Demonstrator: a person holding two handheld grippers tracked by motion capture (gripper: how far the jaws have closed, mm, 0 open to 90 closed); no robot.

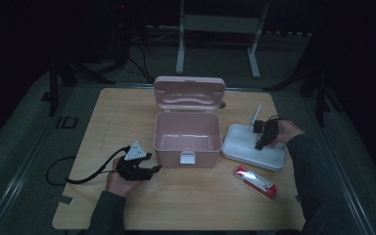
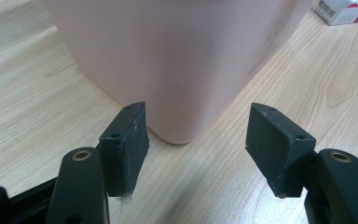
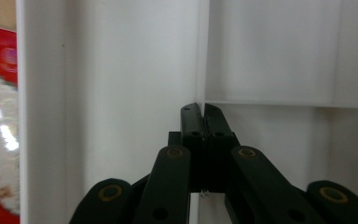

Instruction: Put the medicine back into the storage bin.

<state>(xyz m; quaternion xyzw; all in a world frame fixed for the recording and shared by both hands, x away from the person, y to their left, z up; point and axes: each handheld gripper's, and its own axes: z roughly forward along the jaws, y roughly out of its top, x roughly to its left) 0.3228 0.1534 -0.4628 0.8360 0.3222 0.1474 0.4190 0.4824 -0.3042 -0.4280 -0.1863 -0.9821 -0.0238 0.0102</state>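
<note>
On the wooden table (image 1: 127, 105), right of the open pink box (image 1: 187, 137), gripping the white tray (image 1: 247, 147) — right gripper (image 3: 199, 108) pinched shut, seemingly on its thin handle. Resting beside the box, left gripper (image 2: 198, 140) gaping, empty. Lifting level — keeping clear of the red packet (image 1: 256, 181).

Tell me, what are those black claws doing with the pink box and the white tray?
A person holds a claw in each hand at a wooden table. The right claw is shut and rests on the white tray, pinching its upright divider. The left claw sits open by a corner of the open pink box, not gripping it. A red packet lies in front of the tray.
</note>
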